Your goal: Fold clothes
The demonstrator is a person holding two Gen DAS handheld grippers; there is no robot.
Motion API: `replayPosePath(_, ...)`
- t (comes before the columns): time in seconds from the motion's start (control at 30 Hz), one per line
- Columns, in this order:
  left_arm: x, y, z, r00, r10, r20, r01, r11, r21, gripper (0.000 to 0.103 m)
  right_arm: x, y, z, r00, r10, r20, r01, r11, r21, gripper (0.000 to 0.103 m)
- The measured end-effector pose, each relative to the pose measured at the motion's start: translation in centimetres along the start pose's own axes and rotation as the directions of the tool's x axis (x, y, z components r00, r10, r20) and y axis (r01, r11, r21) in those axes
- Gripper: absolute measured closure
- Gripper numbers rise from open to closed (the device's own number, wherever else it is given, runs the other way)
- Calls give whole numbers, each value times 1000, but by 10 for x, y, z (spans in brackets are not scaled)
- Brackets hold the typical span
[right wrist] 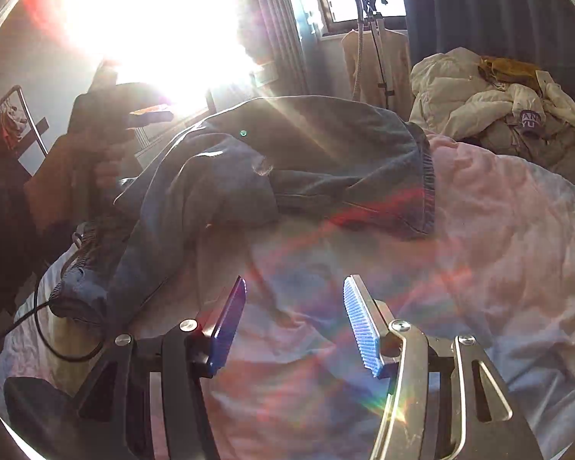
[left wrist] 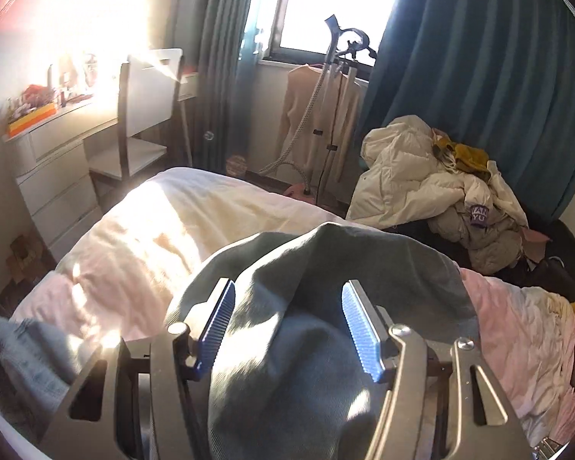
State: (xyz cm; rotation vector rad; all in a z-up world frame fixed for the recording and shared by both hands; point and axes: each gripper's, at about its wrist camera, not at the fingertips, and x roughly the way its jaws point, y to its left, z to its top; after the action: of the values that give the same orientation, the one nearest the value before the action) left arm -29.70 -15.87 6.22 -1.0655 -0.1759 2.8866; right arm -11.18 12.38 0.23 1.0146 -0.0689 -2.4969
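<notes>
A grey-blue garment lies bunched on the pink-and-white bed cover. In the left wrist view my left gripper is open, its blue-padded jaws set wide either side of a raised fold of the garment, not closed on it. In the right wrist view the same garment lies crumpled across the bed, its elastic waistband at the right. My right gripper is open and empty, over the bare bed cover in front of the garment. The hand holding the left gripper shows at the left.
A heap of cream jackets and other clothes lies at the far right of the bed. A garment steamer stand with a beige top stands by the window. A white desk and chair are at left. A black cable trails over the bed's left edge.
</notes>
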Motion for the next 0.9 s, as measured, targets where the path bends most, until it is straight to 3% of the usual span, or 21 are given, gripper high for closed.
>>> replayPosePath(0.17, 59, -18, 18, 995, 46, -90, -34, 992, 122, 43, 28, -10, 2, 1000, 0, -6, -1, 999, -46, 49)
replayPosePath(0.23, 82, -25, 17, 984, 104, -148, -74, 978, 194, 43, 39, -19, 0, 1000, 13, -22, -14, 999, -32, 49)
replayPosePath(0.3, 93, -29, 12, 975, 156, -158, -115, 964, 239, 59, 50, -29, -2, 999, 24, -36, -25, 1000, -12, 49)
replayPosePath(0.33, 95, -30, 11, 973, 160, -164, -116, 963, 245, 80, 52, -34, -3, 999, 29, -39, -29, 1000, 1, 49)
replayPosePath(0.37, 94, -32, 10, 974, 153, -167, -110, 964, 242, 93, 54, -39, -3, 999, 33, -43, -32, 999, 19, 49)
replayPosePath(0.4, 92, -34, 10, 975, 145, -168, -103, 966, 238, 97, 54, -43, -3, 998, 41, -45, -39, 998, 40, 49)
replayPosePath(0.53, 65, -58, 3, 982, 110, -151, -63, 957, 282, 102, 47, -62, 0, 998, 61, -26, -57, 991, 124, 49)
replayPosePath(0.63, 28, -87, -4, 991, 74, -115, -32, 945, 325, 102, 34, -71, 2, 1000, 30, -3, -29, 987, 161, 49)
replayPosePath(0.73, -16, -116, -13, 996, 35, -87, -1, 933, 360, 102, 19, -72, 3, 999, -42, 31, 37, 989, 142, 49)
replayPosePath(0.9, -98, -156, -40, 997, -54, -48, 69, 912, 405, 102, -15, -75, 2, 996, -17, 85, 0, 982, 190, 49)
